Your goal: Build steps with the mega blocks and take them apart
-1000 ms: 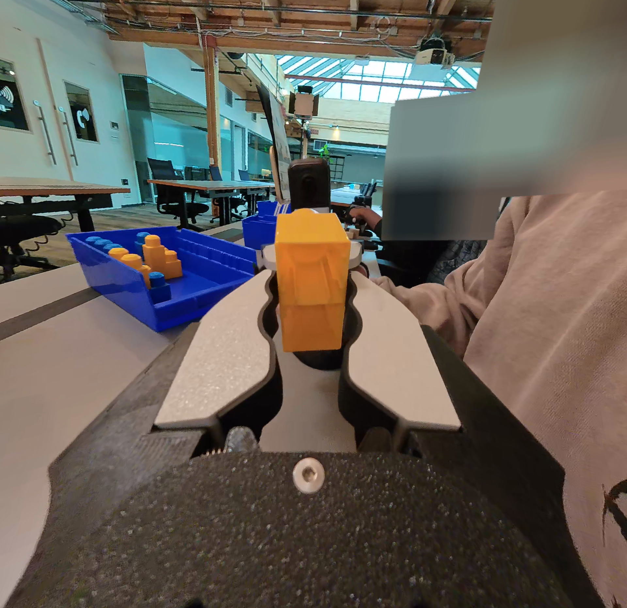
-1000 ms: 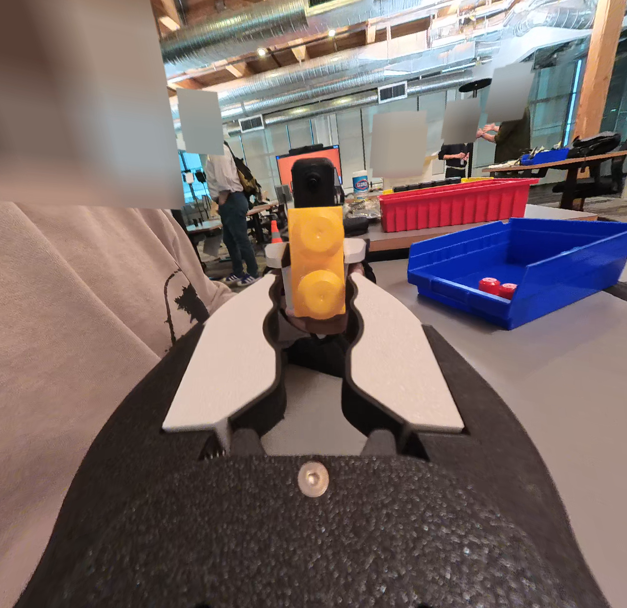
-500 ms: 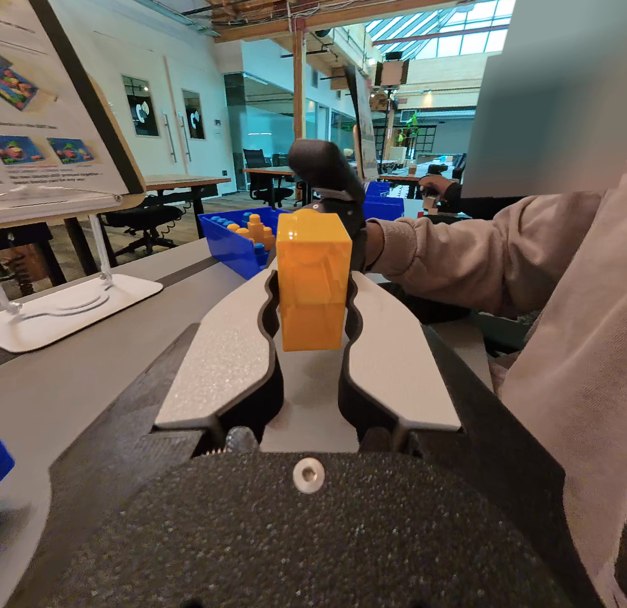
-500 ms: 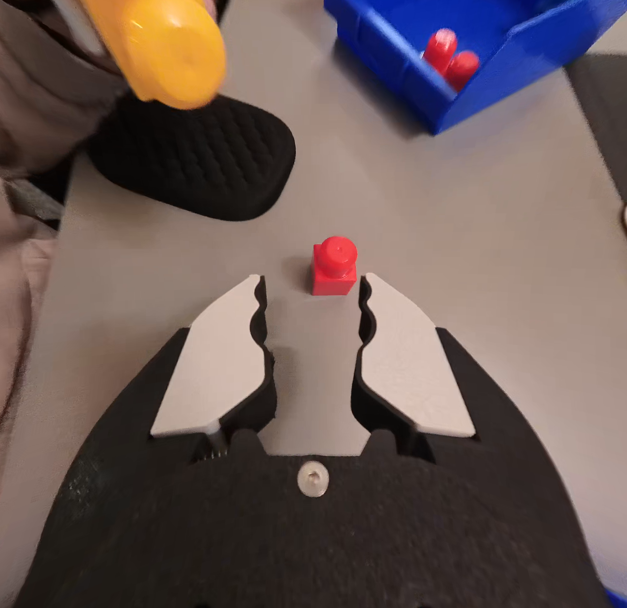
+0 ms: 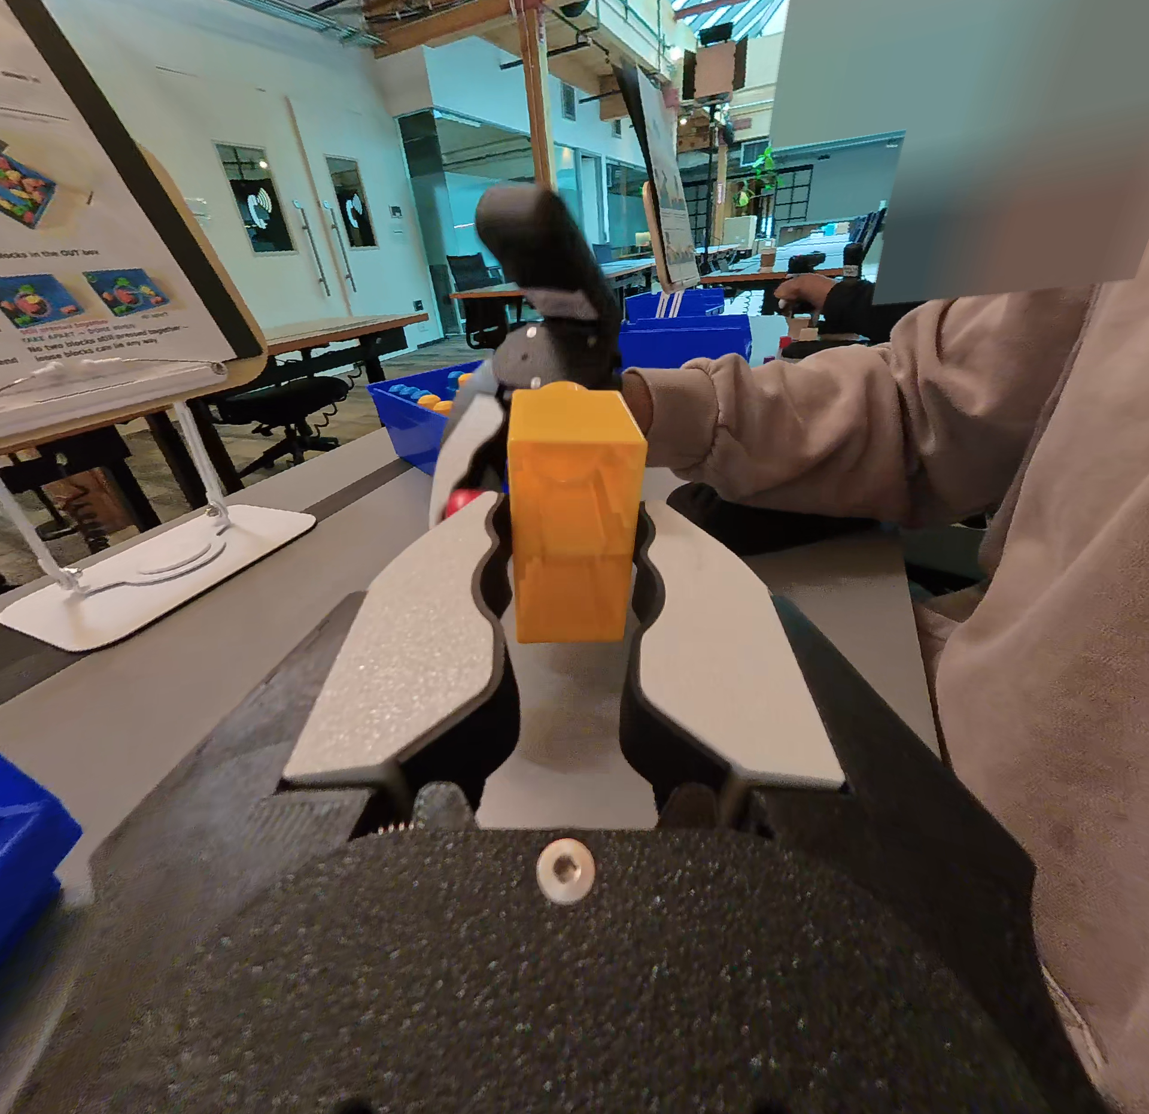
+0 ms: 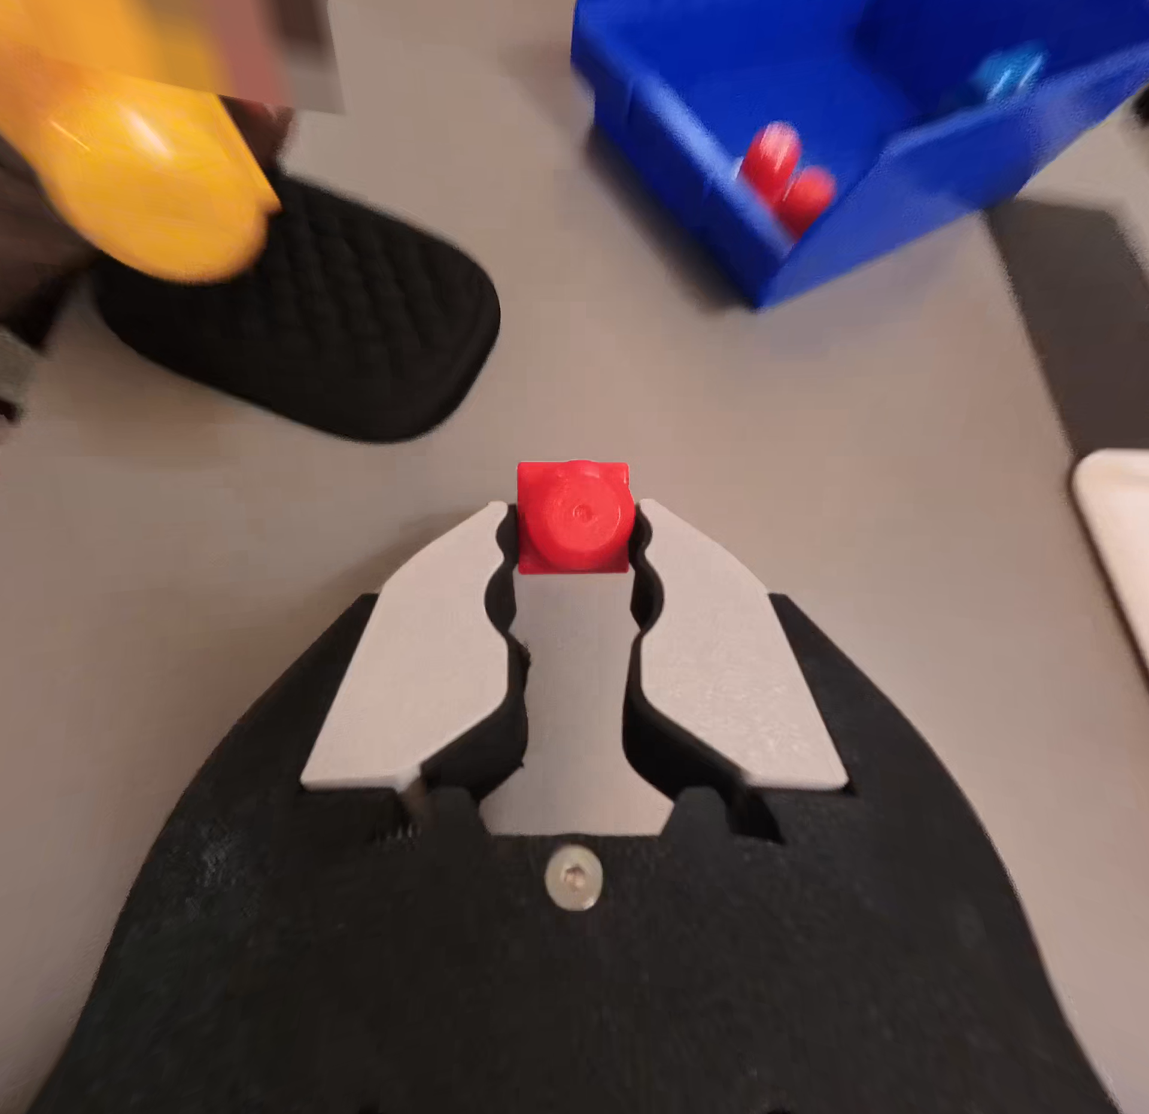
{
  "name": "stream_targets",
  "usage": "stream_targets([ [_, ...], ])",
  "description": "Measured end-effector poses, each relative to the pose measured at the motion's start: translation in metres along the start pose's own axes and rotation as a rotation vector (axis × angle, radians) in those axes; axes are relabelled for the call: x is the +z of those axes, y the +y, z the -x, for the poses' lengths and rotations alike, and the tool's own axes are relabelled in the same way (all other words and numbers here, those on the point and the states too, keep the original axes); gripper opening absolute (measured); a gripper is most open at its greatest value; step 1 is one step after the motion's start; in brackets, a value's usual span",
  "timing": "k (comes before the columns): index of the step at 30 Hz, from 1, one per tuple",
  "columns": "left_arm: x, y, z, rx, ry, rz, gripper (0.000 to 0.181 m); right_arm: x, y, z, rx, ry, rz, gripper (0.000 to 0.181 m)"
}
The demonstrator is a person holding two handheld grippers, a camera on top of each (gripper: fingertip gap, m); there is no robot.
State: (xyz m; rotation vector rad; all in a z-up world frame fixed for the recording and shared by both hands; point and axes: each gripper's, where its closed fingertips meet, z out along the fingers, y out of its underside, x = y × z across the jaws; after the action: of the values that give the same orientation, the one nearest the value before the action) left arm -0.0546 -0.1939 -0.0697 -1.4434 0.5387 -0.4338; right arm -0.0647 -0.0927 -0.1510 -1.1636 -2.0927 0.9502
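Printed instruction sheet point(image 5: 74, 263) on white stand; wording withheld.

Grey table point(image 5: 186, 680) carried a white-based sign stand point(image 5: 155, 562) at left; black textured pad point(image 6: 323, 325) lay nearby. Office chairs point(image 5: 280, 406) stood behind.

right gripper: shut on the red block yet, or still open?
Looks shut on it: the right gripper has both fingertips against the sides of the red block, which sits on the table.
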Motion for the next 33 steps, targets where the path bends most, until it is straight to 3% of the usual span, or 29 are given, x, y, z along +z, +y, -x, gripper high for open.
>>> stream_targets([
  [1, 0.001, 0.0, -0.002, 0.001, 0.007, -0.002, 0.038, -0.015, -0.013, 0.0, -0.004, -0.009, -0.106, 0.033],
  [6, 0.011, -0.001, -0.01, 0.004, 0.041, -0.007, 0.038, -0.106, -0.069, 0.008, 0.056, -0.106, -0.656, 0.033],
  [11, 0.024, -0.006, -0.019, 0.015, 0.076, -0.018, 0.038, -0.147, -0.082, 0.032, 0.093, -0.207, -0.911, 0.034],
  [18, 0.038, -0.018, -0.026, 0.031, 0.116, -0.039, 0.038, -0.136, -0.082, 0.064, 0.067, -0.232, -0.931, 0.034],
  [33, 0.049, -0.018, -0.03, -0.015, 0.142, -0.049, 0.038, -0.121, -0.077, 0.071, 0.047, -0.242, -0.876, 0.034],
])
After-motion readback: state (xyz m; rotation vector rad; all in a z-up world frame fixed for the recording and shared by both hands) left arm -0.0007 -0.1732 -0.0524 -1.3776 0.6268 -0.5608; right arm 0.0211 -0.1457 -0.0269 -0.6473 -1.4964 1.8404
